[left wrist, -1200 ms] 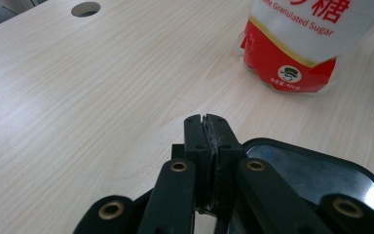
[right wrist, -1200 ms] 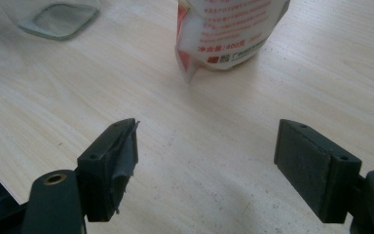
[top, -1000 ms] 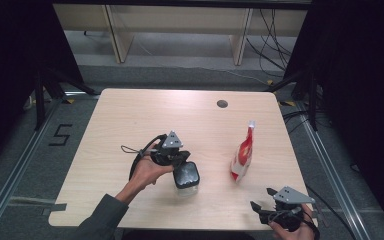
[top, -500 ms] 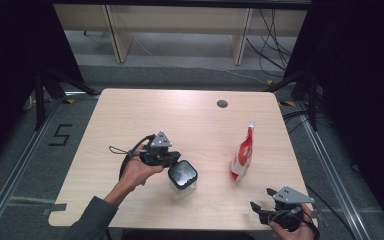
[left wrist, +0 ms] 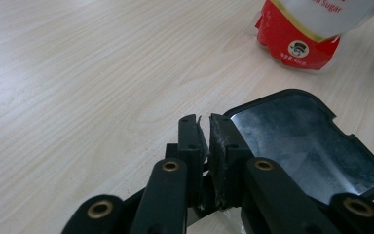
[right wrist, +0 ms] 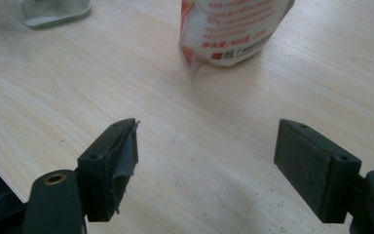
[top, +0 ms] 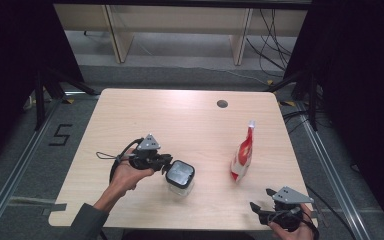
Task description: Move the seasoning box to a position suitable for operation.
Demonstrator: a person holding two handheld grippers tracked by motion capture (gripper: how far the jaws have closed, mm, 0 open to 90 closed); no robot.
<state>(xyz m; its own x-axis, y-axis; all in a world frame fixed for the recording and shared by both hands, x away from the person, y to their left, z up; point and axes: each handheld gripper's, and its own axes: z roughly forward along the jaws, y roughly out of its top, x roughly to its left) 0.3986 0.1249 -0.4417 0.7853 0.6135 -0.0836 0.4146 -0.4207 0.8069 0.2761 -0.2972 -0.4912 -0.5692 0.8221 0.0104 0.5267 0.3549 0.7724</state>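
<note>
My left gripper [top: 168,164] sits left of centre in the high view, lying nearly level and aimed at the clear glass jar with the square, black-rimmed lid [top: 180,176], which stands on the pale wooden table [top: 180,115] in the lower middle of the frame. In the left gripper view my jaws [left wrist: 205,122] are almost together. They have just been opening and now stand a thin slit apart, with nothing between the pads as far as I can see. The jar's lid [left wrist: 302,141] lies just beside the right-hand jaw, at the lower right of that frame. I judge I have let go and am backing off, so the jar keeps standing upright where it is.

The red-and-white stand-up sugar pouch [top: 242,157] stands right of centre, well apart from the jar. It also appears at the upper right of the left gripper view [left wrist: 299,34].

My right gripper [top: 261,200] waits at the lower right edge of the table with its jaws wide apart and empty. Its own view [right wrist: 207,146] shows bare wood between the pads and the pouch [right wrist: 233,29] straight ahead at the top. I judge it is parked facing the pouch so it can go for it next.
</note>
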